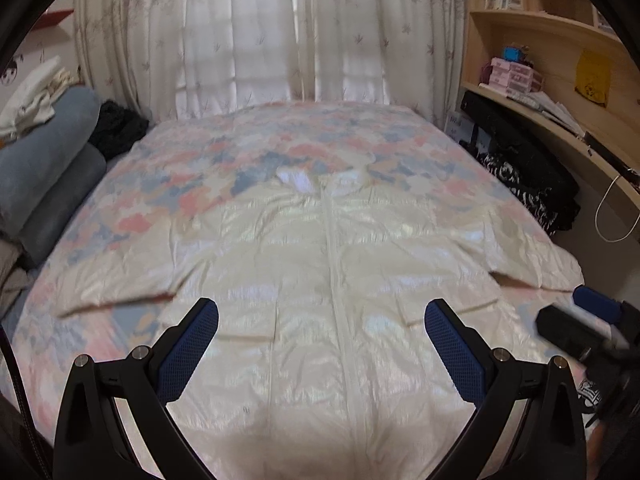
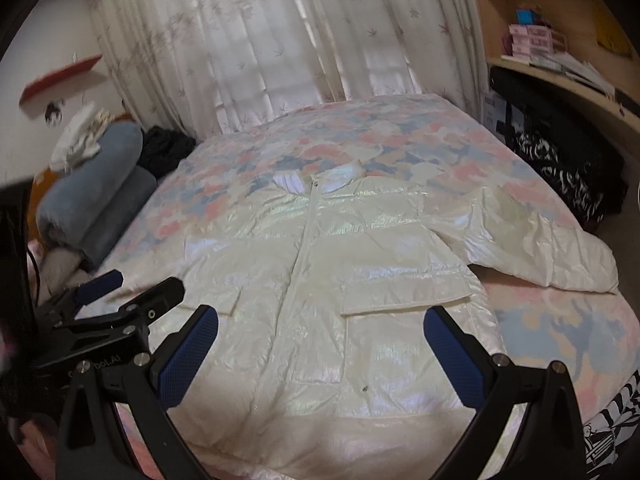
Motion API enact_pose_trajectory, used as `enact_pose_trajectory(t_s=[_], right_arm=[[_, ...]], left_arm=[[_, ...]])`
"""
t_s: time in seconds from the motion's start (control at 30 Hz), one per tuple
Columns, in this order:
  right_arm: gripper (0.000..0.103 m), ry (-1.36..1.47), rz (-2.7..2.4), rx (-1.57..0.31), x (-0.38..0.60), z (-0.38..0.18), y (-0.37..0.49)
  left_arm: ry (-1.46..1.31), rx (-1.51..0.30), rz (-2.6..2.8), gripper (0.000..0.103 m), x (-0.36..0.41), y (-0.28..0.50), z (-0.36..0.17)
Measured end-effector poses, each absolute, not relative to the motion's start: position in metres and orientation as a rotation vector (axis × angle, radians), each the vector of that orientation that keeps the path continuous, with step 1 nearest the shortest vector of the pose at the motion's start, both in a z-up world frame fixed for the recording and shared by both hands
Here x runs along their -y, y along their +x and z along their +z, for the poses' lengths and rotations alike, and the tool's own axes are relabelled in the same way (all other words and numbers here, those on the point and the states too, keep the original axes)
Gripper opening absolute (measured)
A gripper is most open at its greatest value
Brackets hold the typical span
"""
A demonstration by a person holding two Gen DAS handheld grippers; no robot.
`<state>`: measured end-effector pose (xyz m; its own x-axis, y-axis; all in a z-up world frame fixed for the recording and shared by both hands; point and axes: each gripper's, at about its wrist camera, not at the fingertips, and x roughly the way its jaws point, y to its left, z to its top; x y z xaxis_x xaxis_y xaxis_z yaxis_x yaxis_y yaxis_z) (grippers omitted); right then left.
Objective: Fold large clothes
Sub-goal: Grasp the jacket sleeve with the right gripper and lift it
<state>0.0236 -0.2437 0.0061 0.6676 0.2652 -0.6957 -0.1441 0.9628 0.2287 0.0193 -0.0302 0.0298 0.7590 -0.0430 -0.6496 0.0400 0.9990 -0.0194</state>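
Observation:
A shiny cream puffer jacket (image 1: 320, 264) lies flat and zipped on the bed, collar far, hem near, both sleeves spread out. It also shows in the right wrist view (image 2: 340, 264). My left gripper (image 1: 322, 320) is open and empty, hovering over the jacket's lower front, its blue-padded fingers either side of the zip. My right gripper (image 2: 320, 324) is open and empty above the lower front, by the right pocket flap (image 2: 404, 300). The right gripper shows at the right edge of the left wrist view (image 1: 592, 320); the left gripper shows at the left in the right wrist view (image 2: 120, 304).
The bed has a pink, blue and cream patterned cover (image 1: 248, 152). Rolled blue-grey bedding (image 1: 52, 152) and dark clothes (image 1: 120, 128) lie at the left. A wooden shelf unit (image 1: 560, 64) and black bags (image 1: 528, 176) stand at the right. Curtains (image 1: 272, 32) hang behind.

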Motion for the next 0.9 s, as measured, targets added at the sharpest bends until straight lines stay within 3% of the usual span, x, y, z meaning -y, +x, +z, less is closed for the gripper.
enact_pose_trajectory(t_s=[0.37, 0.5, 0.67, 0.9], right_arm=[[0.103, 0.155, 0.074, -0.700, 0.321, 0.097, 0.059], [0.103, 0.162, -0.018, -0.689, 0.356, 0.105, 0.076], [0.103, 0.307, -0.084, -0.747, 0.416, 0.068, 0.102], [0.103, 0.553, -0.195, -0.892, 0.499, -0.031, 0.135]], left_arm=[[-0.051, -0.618, -0.181, 0.102, 0.060, 0.082, 0.103], [-0.002, -0.549, -0.174, 0.102, 0.084, 0.101, 0.109], [0.024, -0.629, -0.190, 0.102, 0.123, 0.140, 0.080], [0.024, -0.775, -0.206, 0.102, 0.175, 0.195, -0.012]])
